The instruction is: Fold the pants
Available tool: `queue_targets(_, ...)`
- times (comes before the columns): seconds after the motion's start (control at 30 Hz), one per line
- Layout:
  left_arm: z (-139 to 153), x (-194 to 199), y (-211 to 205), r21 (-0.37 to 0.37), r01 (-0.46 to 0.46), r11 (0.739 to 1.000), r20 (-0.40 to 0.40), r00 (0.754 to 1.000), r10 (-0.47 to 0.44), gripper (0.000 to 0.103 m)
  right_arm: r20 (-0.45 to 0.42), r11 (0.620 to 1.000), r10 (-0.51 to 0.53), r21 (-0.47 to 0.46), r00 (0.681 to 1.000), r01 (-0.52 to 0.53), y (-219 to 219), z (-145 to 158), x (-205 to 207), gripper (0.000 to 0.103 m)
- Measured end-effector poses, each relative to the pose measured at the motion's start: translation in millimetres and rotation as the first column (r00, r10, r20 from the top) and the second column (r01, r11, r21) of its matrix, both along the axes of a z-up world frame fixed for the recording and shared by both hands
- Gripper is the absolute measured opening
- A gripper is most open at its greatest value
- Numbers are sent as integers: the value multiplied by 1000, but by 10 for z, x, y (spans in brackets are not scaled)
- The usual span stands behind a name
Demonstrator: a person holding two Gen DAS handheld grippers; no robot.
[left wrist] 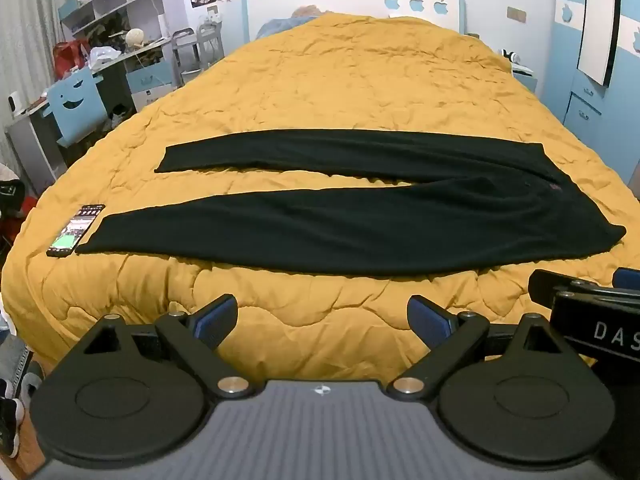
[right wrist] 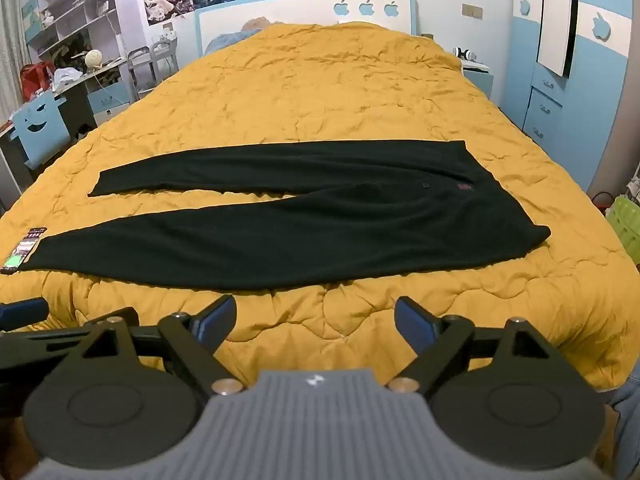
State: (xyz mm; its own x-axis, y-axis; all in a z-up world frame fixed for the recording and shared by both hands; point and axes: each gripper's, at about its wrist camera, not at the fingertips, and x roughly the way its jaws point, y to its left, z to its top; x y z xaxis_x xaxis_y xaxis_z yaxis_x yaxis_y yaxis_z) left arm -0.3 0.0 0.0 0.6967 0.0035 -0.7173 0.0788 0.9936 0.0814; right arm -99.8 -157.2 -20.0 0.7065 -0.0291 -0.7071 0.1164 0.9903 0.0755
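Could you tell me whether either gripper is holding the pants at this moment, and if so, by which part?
Nothing is held. The left gripper and right gripper are both open, short of the black pants, which lie flat on the yellow quilt.

Access: near edge of bed open, one obstacle at left.

Strip of rumpled mustard-yellow quilted bedspread point(left wrist: 320, 312) between both spread-jawed grippers and the flat black pants point(left wrist: 320, 220) is bare, so approach from the front is free. Yellow gap between the two legs is narrow, closes toward the waist at right. Black smartphone with lit screen point(left wrist: 76, 230) lies touching or just beside the near leg's cuff, blocks that corner. Right gripper point(left wrist: 580, 286) sits just right of left gripper point(left wrist: 322, 316), tight there. Far half of quilt bare.
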Motion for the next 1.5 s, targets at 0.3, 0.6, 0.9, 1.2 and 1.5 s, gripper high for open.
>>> queue_targets(0.3, 0, -2, -39, 14, 2, 1000, 4, 1000, -2, 103, 0, 1000, 0, 14, 1000, 0, 4, -9, 10, 82)
queue_targets(0.6, 20, -13, -26, 17, 4, 1000, 8, 1000, -4, 103, 2, 1000, -2, 19, 1000, 2, -7, -4, 7, 82)
queue_targets(0.9, 53, -10, -22, 17, 3, 1000, 10, 1000, -3, 103, 2, 1000, -3, 21, 1000, 3, -40, 3, 8, 82)
queue_targets(1.2, 66, -15, -18, 18, 2, 1000, 12, 1000, -3, 103, 2, 1000, -4, 22, 1000, 4, -44, 2, 10, 82)
queue_targets(1.5, 62, -16, -20, 19, 3, 1000, 12, 1000, -3, 103, 2, 1000, -4, 23, 1000, 4, -52, -6, 9, 82)
